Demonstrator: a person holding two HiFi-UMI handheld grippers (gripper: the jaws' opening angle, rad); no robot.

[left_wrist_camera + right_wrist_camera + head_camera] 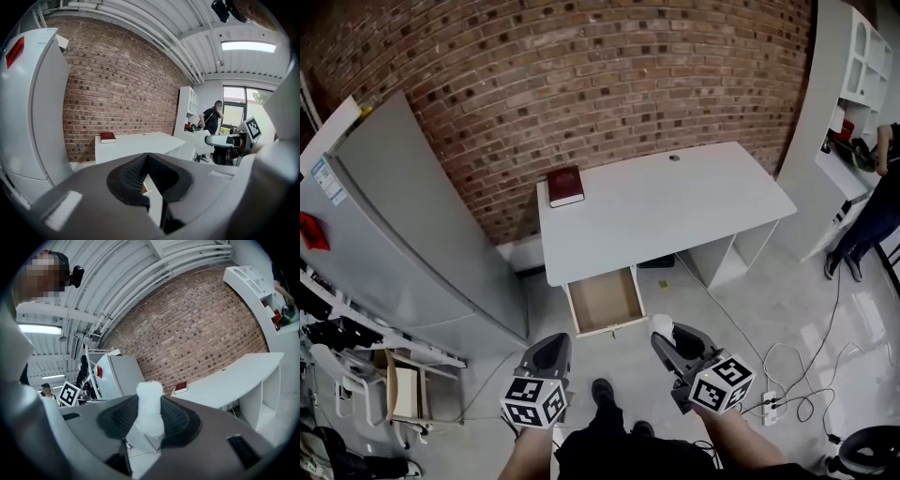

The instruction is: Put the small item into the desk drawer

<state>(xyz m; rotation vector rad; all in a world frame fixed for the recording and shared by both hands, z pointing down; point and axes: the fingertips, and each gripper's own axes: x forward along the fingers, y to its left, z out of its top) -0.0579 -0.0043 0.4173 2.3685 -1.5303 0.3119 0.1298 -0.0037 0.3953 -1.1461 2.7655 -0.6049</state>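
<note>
The right gripper holds the white item clamped between its jaws.

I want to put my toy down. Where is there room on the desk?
The desk is bare except for the book at its far left corner; only that corner is taken. The open drawer looks empty too.

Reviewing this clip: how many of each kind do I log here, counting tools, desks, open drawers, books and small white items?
tools: 2 (left tool, right tool)
desk: 1
open drawer: 1
red book: 1
small white item: 1, gripped in the right tool
total: 6
</note>
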